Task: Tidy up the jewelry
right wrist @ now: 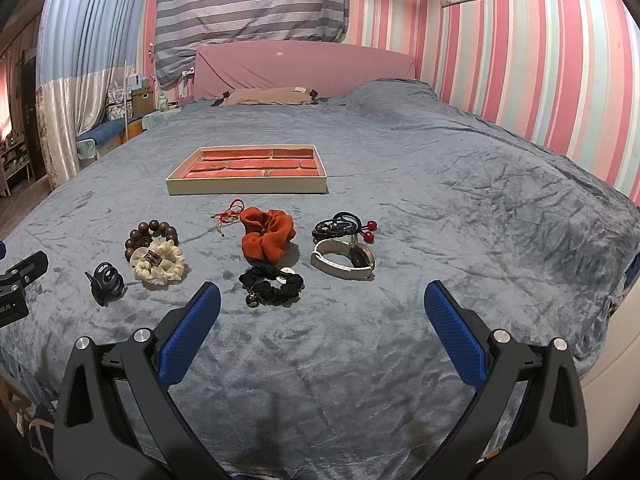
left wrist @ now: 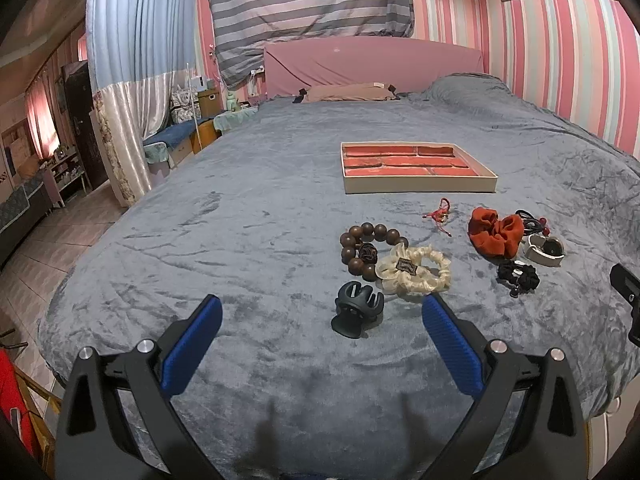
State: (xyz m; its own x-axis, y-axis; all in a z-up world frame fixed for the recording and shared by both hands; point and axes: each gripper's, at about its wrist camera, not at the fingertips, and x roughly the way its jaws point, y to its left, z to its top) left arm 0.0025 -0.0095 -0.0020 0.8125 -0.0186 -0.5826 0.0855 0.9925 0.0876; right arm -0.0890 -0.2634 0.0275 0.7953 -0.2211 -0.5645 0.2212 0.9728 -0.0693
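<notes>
Jewelry lies on a grey bedspread in front of a shallow tray with a red brick-pattern lining. A dark claw clip sits just beyond my open left gripper, between its fingers' line. Behind it are a brown bead bracelet and a cream scrunchie. An orange scrunchie, black scrunchie, white watch, dark hair ties and red string lie further right. My right gripper is open and empty.
A pink headboard and pillow stand at the far end. The bed's left edge drops to a tiled floor, with curtains and shelves beyond. A striped wall runs along the right.
</notes>
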